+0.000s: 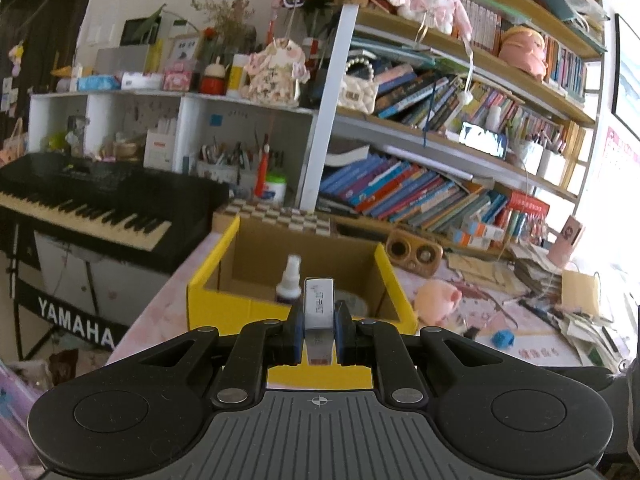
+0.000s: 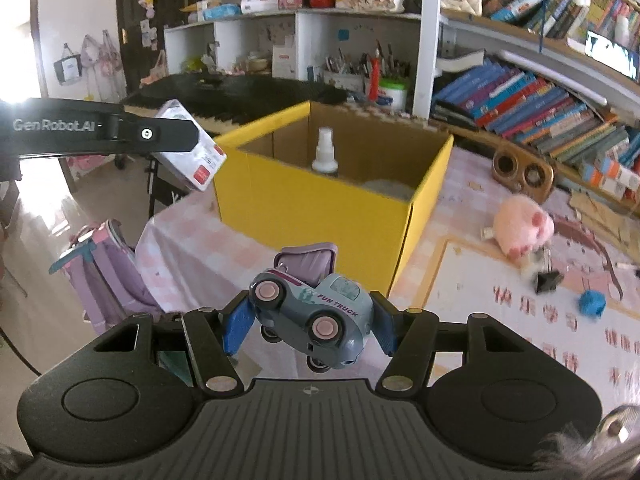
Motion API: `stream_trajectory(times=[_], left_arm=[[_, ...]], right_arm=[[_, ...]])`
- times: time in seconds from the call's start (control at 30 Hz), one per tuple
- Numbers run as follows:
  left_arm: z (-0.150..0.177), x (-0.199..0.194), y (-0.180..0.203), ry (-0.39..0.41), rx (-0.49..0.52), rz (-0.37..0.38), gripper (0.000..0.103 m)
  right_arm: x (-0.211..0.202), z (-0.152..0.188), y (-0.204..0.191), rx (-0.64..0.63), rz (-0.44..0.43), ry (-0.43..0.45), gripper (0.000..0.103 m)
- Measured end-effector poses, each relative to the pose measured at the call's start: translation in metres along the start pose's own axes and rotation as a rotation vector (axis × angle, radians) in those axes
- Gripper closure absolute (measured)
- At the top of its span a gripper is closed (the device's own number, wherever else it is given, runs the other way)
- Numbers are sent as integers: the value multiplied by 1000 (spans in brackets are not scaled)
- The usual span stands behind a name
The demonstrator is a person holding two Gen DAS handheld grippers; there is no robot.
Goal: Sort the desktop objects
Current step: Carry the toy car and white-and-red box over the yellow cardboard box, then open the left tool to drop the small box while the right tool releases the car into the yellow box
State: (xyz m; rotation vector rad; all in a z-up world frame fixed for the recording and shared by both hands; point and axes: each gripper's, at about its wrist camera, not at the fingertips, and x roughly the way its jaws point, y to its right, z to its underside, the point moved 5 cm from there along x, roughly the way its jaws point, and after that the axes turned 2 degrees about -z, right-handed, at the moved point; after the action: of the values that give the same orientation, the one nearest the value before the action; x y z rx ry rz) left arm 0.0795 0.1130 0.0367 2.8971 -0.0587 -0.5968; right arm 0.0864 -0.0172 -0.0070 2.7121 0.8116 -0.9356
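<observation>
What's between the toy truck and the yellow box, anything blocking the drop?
Nothing visible. The right gripper holds the toy truck in front of the yellow box, whose top is open. A spray bottle stands inside near the back wall; the front part looks free.

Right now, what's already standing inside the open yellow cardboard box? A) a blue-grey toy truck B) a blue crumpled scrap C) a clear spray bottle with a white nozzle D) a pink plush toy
C: the clear spray bottle stands upright inside the yellow cardboard box; the blue-grey toy truck is clamped in the right gripper, short of the box.
</observation>
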Motion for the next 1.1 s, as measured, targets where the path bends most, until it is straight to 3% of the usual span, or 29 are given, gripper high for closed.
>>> stream_trajectory(times=[0.6, 0.93, 1.1], left_arm=[[-54, 82, 10, 69, 9, -40, 89], [-27, 148, 2, -88, 50, -125, 89], [-7, 167, 1, -179, 51, -127, 89]], right_arm=[[45, -91, 56, -52, -42, 108, 45], [83, -120, 93, -106, -56, 112, 45], [106, -128, 101, -145, -81, 85, 45]])
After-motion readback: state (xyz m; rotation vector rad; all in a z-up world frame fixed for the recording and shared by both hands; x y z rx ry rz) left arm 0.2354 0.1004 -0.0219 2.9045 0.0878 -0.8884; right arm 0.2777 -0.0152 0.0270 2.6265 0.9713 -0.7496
